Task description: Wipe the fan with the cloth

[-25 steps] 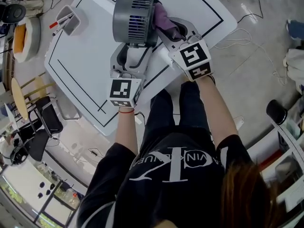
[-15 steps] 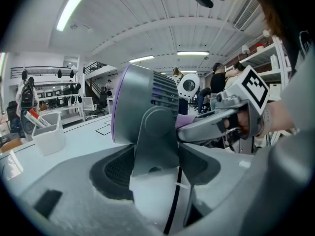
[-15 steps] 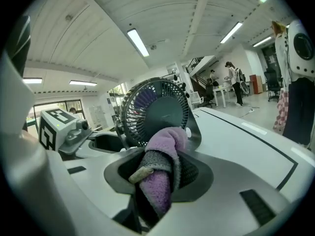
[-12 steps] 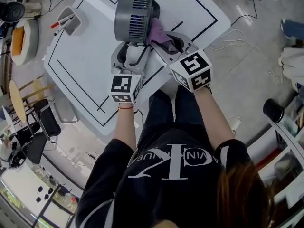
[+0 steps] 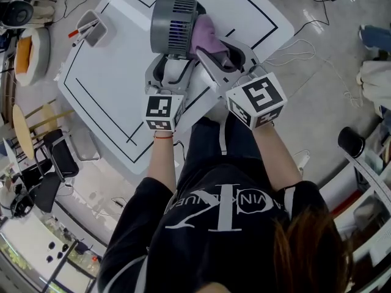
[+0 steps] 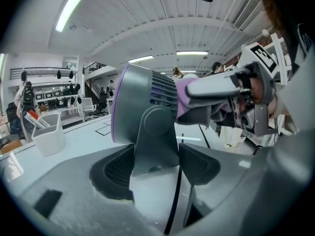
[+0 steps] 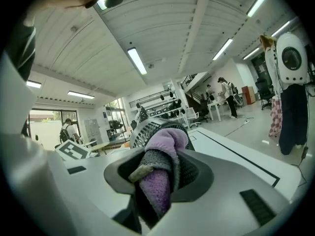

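On the table (image 5: 104, 72), left gripper (image 5: 173, 72) clamping fan (image 5: 171, 23) stand, right gripper (image 5: 221, 49) pinching purple cloth (image 5: 204, 29), now higher on housing.

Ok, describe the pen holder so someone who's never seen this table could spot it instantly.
On the white table marked with black lines, look left of the grey fan, near the table's edge. A small pale rectangular pen holder stands there apart. Unlike the round fan, it is an open box with red and black markers sticking out.
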